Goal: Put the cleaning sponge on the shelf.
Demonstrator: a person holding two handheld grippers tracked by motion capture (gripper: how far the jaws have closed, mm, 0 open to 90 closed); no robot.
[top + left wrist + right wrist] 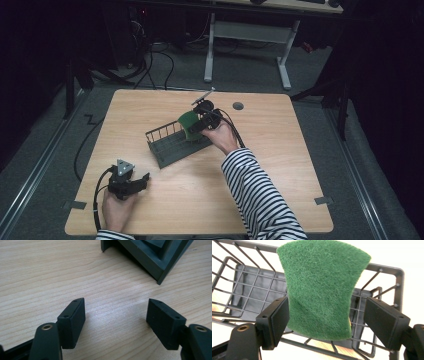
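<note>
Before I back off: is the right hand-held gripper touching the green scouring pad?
Cannot tell. In the right gripper view the green scouring pad meets the left jaw's edge with a gap beside the other jaw, but pressing or merely overlapping isn't clear.

No legible text, label, brand, number or sign appears in any of the three views. The wooden table [280, 165], the dark wire rack [172, 145], the green scouring pad [322, 287] and the black jaws of both grippers all carry plain, unmarked surfaces.
</note>
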